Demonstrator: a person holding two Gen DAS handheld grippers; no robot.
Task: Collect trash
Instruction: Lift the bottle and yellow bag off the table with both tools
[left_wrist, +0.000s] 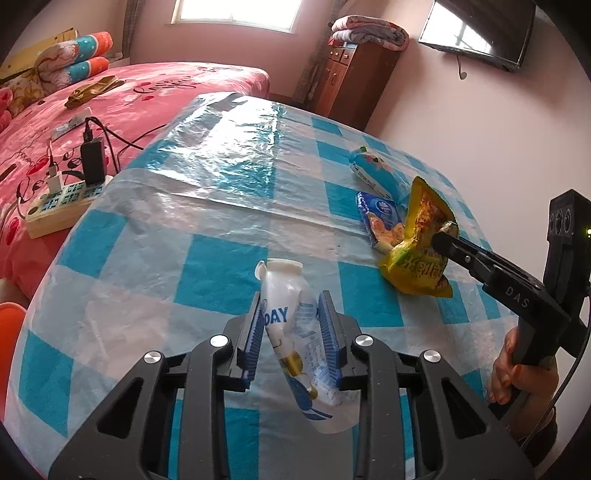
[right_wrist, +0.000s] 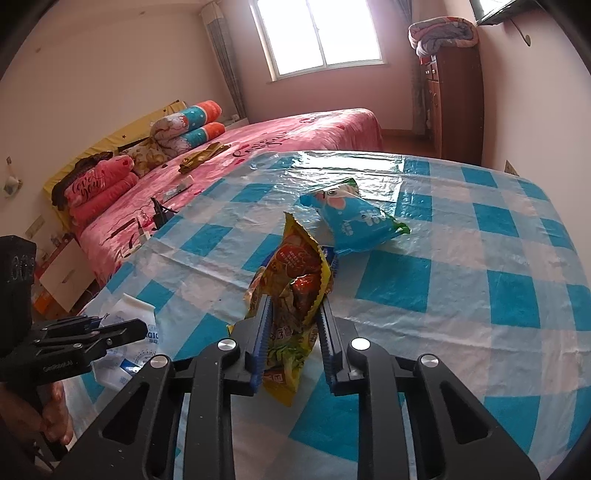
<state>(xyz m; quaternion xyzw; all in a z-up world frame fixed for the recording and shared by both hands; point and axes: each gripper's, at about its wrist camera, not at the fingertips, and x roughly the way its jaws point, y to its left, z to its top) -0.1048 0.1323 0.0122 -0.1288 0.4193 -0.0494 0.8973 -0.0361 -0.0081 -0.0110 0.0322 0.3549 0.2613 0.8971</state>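
In the left wrist view the left gripper (left_wrist: 291, 314) fills the lower middle of the frame, its blue pads (left_wrist: 254, 332) closed on a crumpled white pouch (left_wrist: 291, 325) with blue print; the pouch's top sticks up past the fingertips and its lower end hangs down between the jaws over the table (left_wrist: 221, 229). At the right edge of that frame the right gripper (left_wrist: 445, 236) reaches in, held by a hand (left_wrist: 517, 369), and its tips pinch a yellow bag (left_wrist: 417, 251) whose bottom corner sits near or on the checked blue-and-white cloth. In the right wrist view the right gripper (right_wrist: 295, 310) sits at lower centre, its jaws clamped on the same yellow bag (right_wrist: 295, 280), which stands upright between the pads. The left gripper (right_wrist: 110, 332) and white pouch (right_wrist: 129, 332) show at the lower left of that frame. Just behind the yellow bag a dark blue wrapper (left_wrist: 380, 218) lies flat, and beyond it a light blue packet (right_wrist: 354, 218) lies on the table, above centre in the right wrist view. At the left of the left wrist view a power strip (left_wrist: 59, 206) with plugged chargers rests on a pink bed (left_wrist: 147, 88).
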